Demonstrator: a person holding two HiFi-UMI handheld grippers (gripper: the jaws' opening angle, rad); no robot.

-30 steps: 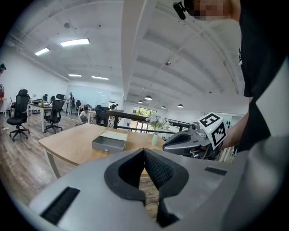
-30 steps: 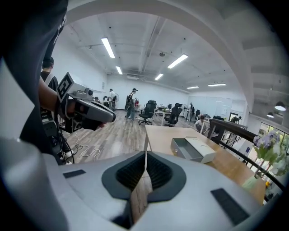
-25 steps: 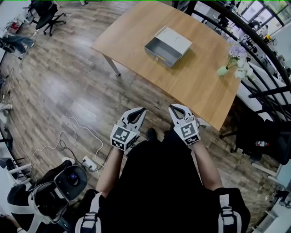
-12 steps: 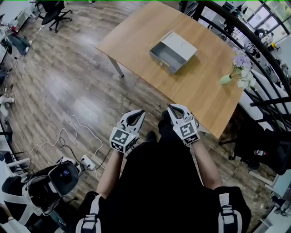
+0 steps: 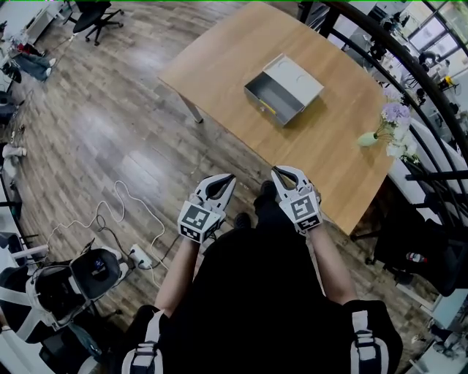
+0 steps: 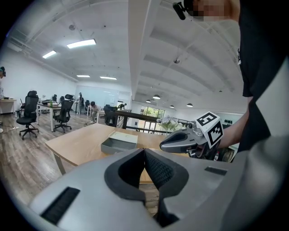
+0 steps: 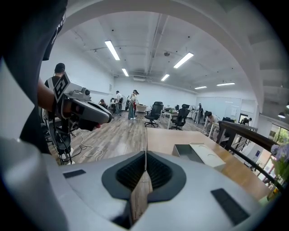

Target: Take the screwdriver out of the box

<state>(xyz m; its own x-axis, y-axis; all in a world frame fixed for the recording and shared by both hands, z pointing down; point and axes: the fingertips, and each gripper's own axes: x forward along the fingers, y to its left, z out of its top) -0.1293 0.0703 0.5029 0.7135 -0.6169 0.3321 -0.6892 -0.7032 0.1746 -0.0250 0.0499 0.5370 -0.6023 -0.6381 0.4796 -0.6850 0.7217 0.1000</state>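
Note:
A grey metal box (image 5: 284,89) stands on the wooden table (image 5: 219,58), its drawer pulled out toward me; a small yellow streak shows at the drawer's front wall, too small to tell what it is. No screwdriver is clearly visible. Both grippers hang side by side in front of my body, short of the table's near edge. My left gripper (image 5: 228,177) is shut and empty, as is my right gripper (image 5: 276,172). In the left gripper view the box (image 6: 118,142) lies ahead beyond the closed jaws (image 6: 144,151). The right gripper view shows the box (image 7: 198,154) to the right of the closed jaws (image 7: 145,154).
A vase of flowers (image 5: 384,128) stands near the table's right end. A black railing (image 5: 409,80) runs behind the table. A white cable and power strip (image 5: 139,257) lie on the wood floor at my left, beside a bag (image 5: 73,281). Office chairs (image 5: 93,13) stand far left.
I have stepped toward the table: it and the box sit lower and nearer in the head view. Both grippers came along, still shut and side by side.

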